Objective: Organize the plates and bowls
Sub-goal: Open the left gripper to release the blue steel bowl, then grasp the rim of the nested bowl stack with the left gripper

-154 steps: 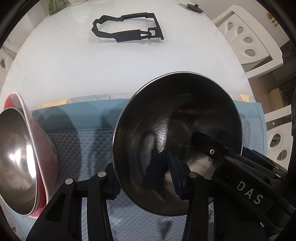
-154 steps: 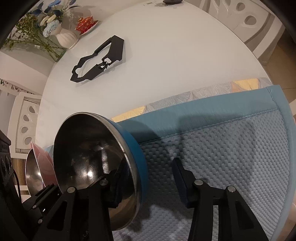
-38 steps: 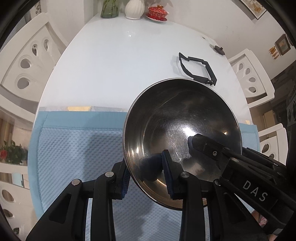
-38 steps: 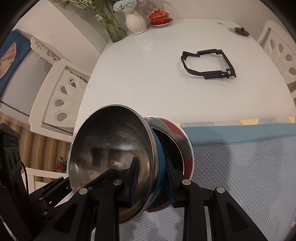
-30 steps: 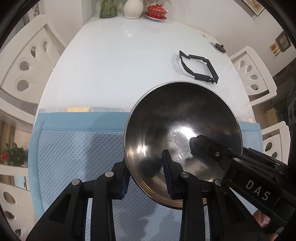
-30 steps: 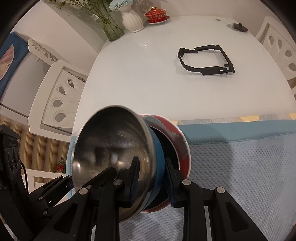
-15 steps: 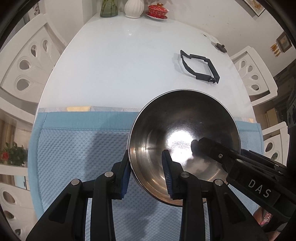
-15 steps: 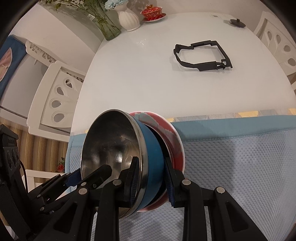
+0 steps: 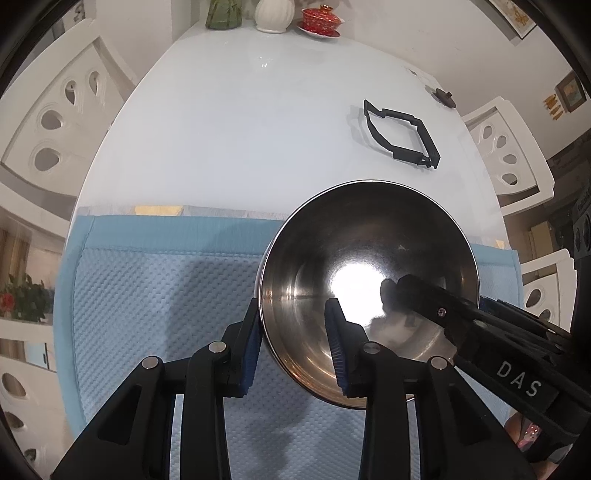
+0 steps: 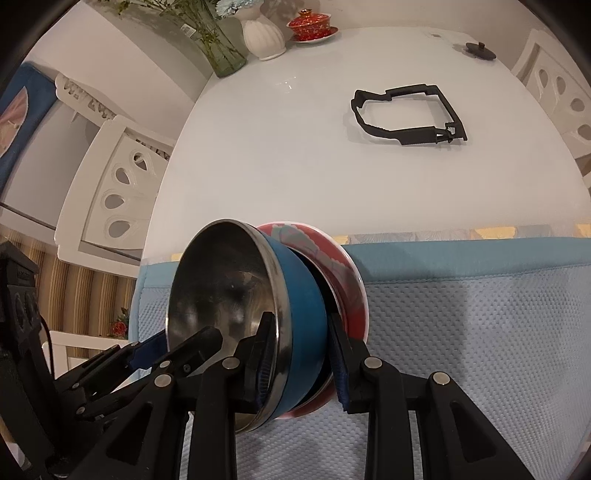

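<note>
1. Left wrist view: left gripper [image 9: 295, 336] has its jaws opening, the rim of a steel bowl with a blue outside [image 9: 369, 280] between them, one blue pad inside, one outside at the wall. Can't tell if the pads still press.
2. Same view: bowl sits over a light blue textured mat [image 9: 155, 295] on the white oval table [image 9: 240, 129]. Right gripper [image 9: 417, 295] reaches into the bowl from the right, labelled "DAS".
3. Same view: black plastic frame [image 9: 402, 134] lies flat further out, well apart from the bowl. Red lidded cup on a saucer [image 9: 320, 19] and white ribbed vase [image 9: 273, 13] at the far edge.
4. Right wrist view: right gripper [image 10: 301, 354] has jaws clamped on the blue-sided bowl's [image 10: 303, 295] wall, one pad inside, one outside.
5. Same view: the bowl is nested, tilted, in a red patterned bowl with a white rim [image 10: 343, 266] on the mat [image 10: 461, 314]. Left gripper's fingers [image 10: 199, 341] come in at the left rim.
</note>
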Motion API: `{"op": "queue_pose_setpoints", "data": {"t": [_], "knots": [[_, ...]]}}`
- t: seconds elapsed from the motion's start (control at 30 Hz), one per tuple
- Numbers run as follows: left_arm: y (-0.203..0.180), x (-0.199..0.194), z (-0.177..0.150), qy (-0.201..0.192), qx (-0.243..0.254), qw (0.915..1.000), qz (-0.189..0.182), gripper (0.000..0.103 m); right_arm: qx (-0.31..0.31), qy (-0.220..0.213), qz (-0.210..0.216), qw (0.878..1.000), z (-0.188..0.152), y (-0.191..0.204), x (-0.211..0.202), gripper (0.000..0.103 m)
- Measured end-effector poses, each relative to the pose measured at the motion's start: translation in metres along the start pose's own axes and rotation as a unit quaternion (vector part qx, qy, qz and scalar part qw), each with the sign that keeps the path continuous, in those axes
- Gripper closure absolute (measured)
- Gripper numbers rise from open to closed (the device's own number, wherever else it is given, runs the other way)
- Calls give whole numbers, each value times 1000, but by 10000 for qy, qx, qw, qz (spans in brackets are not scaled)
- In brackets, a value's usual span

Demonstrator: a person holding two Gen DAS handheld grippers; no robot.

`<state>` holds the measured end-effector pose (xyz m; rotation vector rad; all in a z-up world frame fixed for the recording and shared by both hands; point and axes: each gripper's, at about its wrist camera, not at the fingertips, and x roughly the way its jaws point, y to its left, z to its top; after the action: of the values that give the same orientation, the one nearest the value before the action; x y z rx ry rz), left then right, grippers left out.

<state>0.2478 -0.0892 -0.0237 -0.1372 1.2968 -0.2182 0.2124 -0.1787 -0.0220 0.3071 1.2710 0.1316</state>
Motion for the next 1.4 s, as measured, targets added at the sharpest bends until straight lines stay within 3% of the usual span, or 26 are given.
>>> {"op": "queue_pose_setpoints", "data": {"t": [0.1, 0.2, 0.27, 0.33, 0.4, 0.57, 0.77, 0.9, 1.03, 1.2, 1.23, 1.4], "knots": [[2, -2, 0, -11, -69, 10000, 19, 66, 47, 47, 167, 9998, 1, -2, -1, 68], [4, -5, 0, -26, -124, 9999, -32, 64, 97, 25, 352, 9993, 0, -4, -6, 54], [7, -8, 0, -40, -158, 9999, -24, 59, 72, -11, 119, 9999, 0, -4, -11, 38], [10, -9, 0, -52, -218, 9997, -49, 49, 49, -75, 96, 9999, 0, -7, -15, 32], [15, -10, 1, -78, -335, 9993, -116, 39, 92, -67, 56, 9999, 0, -15, -16, 32], [20, -8, 1, -17, -461, 9987, -201, 38, 452, 63, 191, 9988, -3, -42, -9, 32], [25, -1, 4, 92, -637, 9970, -421, 31, 647, 32, 912, 9937, -1, -47, -11, 29], [26, 10, 4, 174, -668, 9965, -462, 31, 694, 190, 924, 9931, -2, -45, 7, 29], [24, 17, 4, 115, -583, 9972, -452, 33, 771, 310, 926, 9922, -1, -46, 28, 29], [28, 35, 5, 252, -620, 9958, -627, 46, 821, 367, 977, 9911, 0, -48, 46, 29], [29, 38, 5, 279, -630, 9956, -630, 50, 834, 375, 981, 9910, 0, -49, 49, 30], [27, 46, 6, 196, -659, 9932, -941, 49, 973, 378, 1389, 9848, -2, -59, 62, 42]]}}
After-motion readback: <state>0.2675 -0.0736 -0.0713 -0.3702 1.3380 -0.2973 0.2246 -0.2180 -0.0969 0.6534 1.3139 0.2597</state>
